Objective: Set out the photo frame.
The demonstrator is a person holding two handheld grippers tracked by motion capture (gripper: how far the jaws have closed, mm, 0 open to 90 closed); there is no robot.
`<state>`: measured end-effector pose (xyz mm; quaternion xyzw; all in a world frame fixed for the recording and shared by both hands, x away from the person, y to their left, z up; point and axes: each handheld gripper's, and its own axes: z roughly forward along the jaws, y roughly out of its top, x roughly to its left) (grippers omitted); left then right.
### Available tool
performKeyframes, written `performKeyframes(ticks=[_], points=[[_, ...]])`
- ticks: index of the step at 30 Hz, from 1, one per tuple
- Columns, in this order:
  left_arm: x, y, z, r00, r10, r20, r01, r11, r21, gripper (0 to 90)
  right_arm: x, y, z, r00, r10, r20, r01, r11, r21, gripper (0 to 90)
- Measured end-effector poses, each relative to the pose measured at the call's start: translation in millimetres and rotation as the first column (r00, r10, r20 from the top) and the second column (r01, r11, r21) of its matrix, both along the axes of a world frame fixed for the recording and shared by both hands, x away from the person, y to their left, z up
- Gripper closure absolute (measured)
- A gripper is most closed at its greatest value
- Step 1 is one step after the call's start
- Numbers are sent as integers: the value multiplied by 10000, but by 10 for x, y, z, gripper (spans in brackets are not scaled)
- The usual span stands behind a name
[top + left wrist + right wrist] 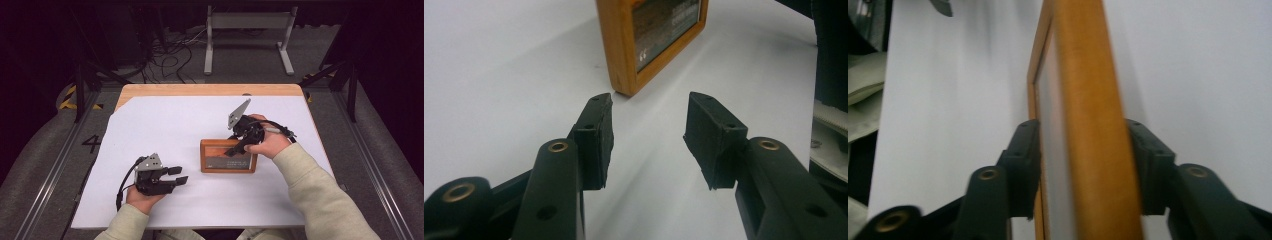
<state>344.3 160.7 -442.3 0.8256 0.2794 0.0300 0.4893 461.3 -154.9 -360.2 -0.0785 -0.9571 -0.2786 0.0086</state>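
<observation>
Right of table centre, the wooden picture frame (228, 156) stands on its long edge, running nine to three o'clock. The right gripper (239, 146) straddles its right end from above, jaws either side of the rail, touching or nearly so; I can't tell if they press. The left gripper (181, 175) waits spread and empty at the frame's eight o'clock, pointing at its near corner (624, 90). The right hand (267, 142) is clearly nearer.

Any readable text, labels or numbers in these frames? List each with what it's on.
"4": dark numeral on the grey floor left of the table.
White lettering on the picture in the orange-brown wooden picture frame: several lines, too small and blurred to read in the high view and the left gripper view.
Nothing else legible.
</observation>
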Motion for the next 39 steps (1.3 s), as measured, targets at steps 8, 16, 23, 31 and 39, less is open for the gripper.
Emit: performKeyframes(ticks=[8, 16, 23, 31, 39], points=[[5, 7, 4, 10000, 45, 32, -45, 10000, 47, 532, 6, -171, 65, 9861, -1413, 871, 1366, 9889, 582, 317], [-15, 48, 51, 9996, 225, 187, -225, 9997, 43, 507, -204, -547, 198, 9529, -2687, 1406, 2433, 9541, 1747, 271], [18, 113, 87, 9975, 657, 266, -655, 9978, -57, 450, -457, -870, 204, 9111, -3868, 1423, 3422, 9025, 2617, 249], [1, 124, 115, 9937, 981, 541, -978, 9952, -83, 384, -751, -1138, 142, 8607, -4894, 1402, 4199, 8382, 3480, 210], [-26, 210, 140, 9859, 1418, 893, -1405, 9899, -212, 339, -1059, -1444, -97, 7917, -5990, 1202, 4918, 7415, 4564, 193]])
